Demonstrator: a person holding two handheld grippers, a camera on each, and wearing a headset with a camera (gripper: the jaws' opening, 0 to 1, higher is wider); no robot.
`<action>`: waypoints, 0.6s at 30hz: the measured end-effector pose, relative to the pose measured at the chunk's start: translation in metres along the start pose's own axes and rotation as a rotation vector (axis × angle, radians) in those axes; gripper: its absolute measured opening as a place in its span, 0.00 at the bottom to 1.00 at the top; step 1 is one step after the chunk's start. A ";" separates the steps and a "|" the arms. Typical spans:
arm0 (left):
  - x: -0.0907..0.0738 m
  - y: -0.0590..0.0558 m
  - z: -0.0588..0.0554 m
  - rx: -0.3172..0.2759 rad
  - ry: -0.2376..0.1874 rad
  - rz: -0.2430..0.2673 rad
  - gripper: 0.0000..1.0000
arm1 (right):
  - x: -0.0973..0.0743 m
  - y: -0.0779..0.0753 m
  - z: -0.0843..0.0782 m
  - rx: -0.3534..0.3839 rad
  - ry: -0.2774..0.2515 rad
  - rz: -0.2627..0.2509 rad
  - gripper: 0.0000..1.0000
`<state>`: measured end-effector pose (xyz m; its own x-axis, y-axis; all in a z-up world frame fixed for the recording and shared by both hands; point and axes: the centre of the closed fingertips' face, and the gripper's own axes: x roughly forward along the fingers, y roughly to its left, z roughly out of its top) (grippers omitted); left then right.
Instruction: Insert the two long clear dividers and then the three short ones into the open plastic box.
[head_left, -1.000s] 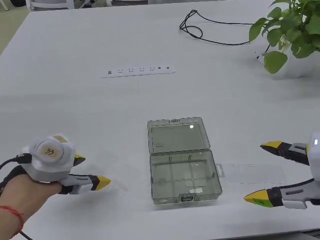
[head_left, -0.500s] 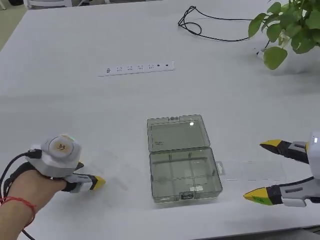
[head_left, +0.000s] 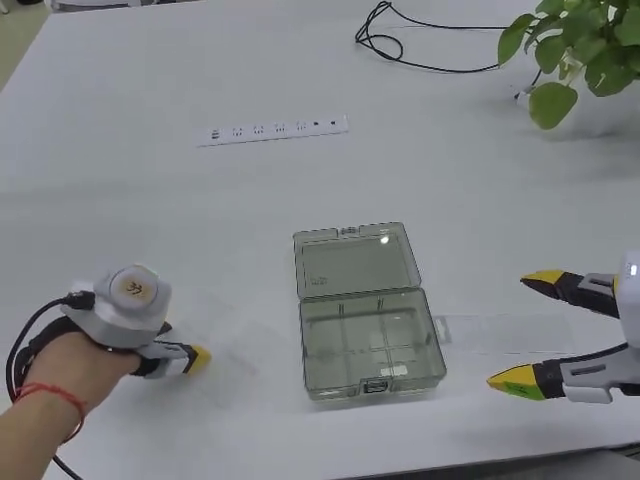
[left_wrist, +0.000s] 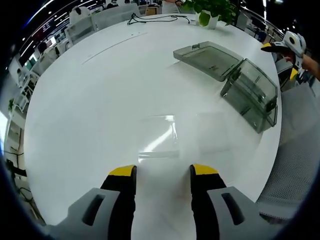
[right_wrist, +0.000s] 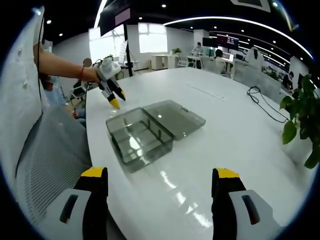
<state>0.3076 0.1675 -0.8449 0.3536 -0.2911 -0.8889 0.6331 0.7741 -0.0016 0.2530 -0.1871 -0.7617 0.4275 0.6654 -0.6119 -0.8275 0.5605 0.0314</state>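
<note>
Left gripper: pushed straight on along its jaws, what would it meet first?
Probably the clear divider lying flat just ahead of the left gripper; the box sits off to one side.

The worktop (head_left: 130, 220) is plain white. The plastic box (head_left: 370, 345) is a see-through smoky grey-green. The left gripper (left_wrist: 163, 172) and right gripper (right_wrist: 159, 174) have pale grey bodies and black jaws tipped yellow. The power strip (head_left: 275, 130) is white, the cable (head_left: 430, 67) black, the plant (head_left: 580, 50) green.

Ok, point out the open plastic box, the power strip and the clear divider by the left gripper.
open plastic box (head_left: 355, 262), head view, flat lid.
power strip (head_left: 272, 130), head view, middle of its body.
clear divider (left_wrist: 159, 136), left gripper view, its middle.
</note>
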 end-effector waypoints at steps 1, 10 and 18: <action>0.000 0.000 0.000 -0.003 0.005 0.002 0.42 | 0.000 0.000 0.000 0.000 -0.001 0.000 0.86; 0.002 0.005 -0.002 -0.021 0.043 0.009 0.36 | 0.000 0.000 0.002 0.001 -0.003 -0.004 0.86; 0.000 0.006 -0.002 -0.028 0.066 0.012 0.32 | -0.001 0.002 0.000 0.009 -0.002 -0.005 0.86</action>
<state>0.3100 0.1733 -0.8460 0.3142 -0.2441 -0.9174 0.6091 0.7931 -0.0024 0.2510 -0.1866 -0.7614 0.4325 0.6633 -0.6108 -0.8221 0.5682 0.0349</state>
